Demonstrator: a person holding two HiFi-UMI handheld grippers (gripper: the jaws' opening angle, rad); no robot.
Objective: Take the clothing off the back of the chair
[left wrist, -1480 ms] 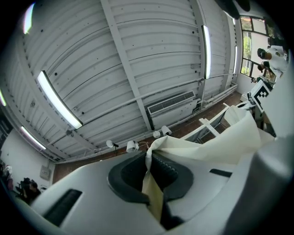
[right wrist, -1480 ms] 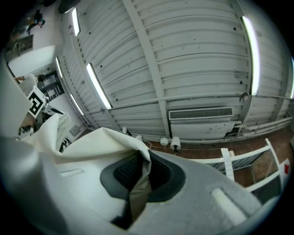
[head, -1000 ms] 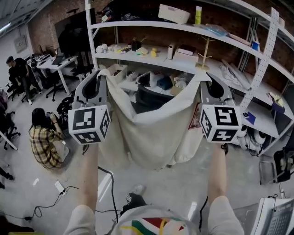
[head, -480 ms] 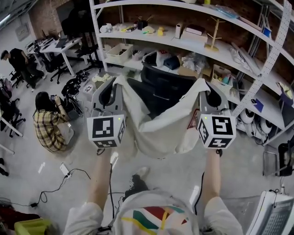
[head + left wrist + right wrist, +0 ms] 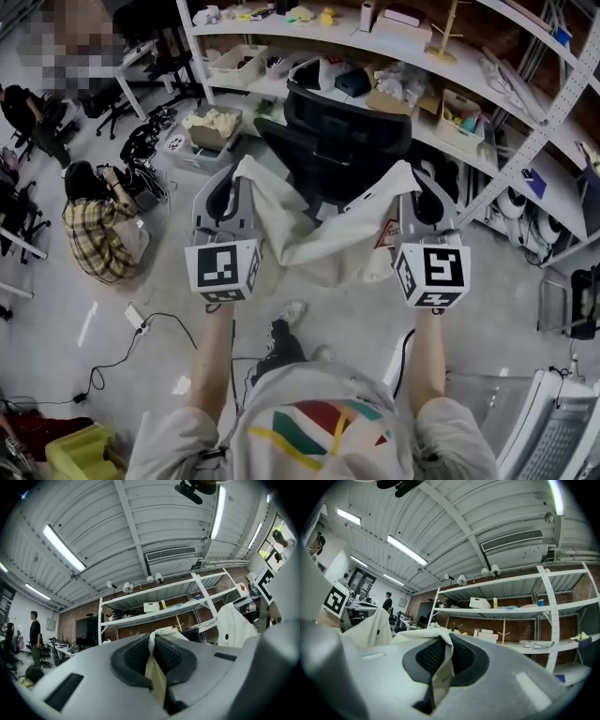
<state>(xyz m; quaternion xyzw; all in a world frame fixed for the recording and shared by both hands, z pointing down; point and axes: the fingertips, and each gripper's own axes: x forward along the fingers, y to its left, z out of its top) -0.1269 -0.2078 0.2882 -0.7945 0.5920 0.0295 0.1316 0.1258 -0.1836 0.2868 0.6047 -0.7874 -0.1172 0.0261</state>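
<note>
A cream-white garment (image 5: 323, 239) hangs stretched between my two grippers, in front of a black office chair (image 5: 342, 150) and clear of its back. My left gripper (image 5: 236, 176) is shut on the garment's left edge. That cloth (image 5: 156, 677) shows pinched between the dark pads in the left gripper view. At the right, my right gripper (image 5: 412, 178) is shut on the garment's other edge, with the fabric (image 5: 441, 674) squeezed between its pads. Both grippers point about level, away from me.
White metal shelving (image 5: 487, 66) with boxes and clutter stands behind the chair. A person in a plaid shirt (image 5: 98, 234) crouches on the floor at the left. Cables (image 5: 141, 328) lie on the floor near my feet. A grey bin (image 5: 562, 441) sits at lower right.
Both grippers have come down together with the garment held between them. The chair's back, covered a second ago, now stands bare behind the cloth.
</note>
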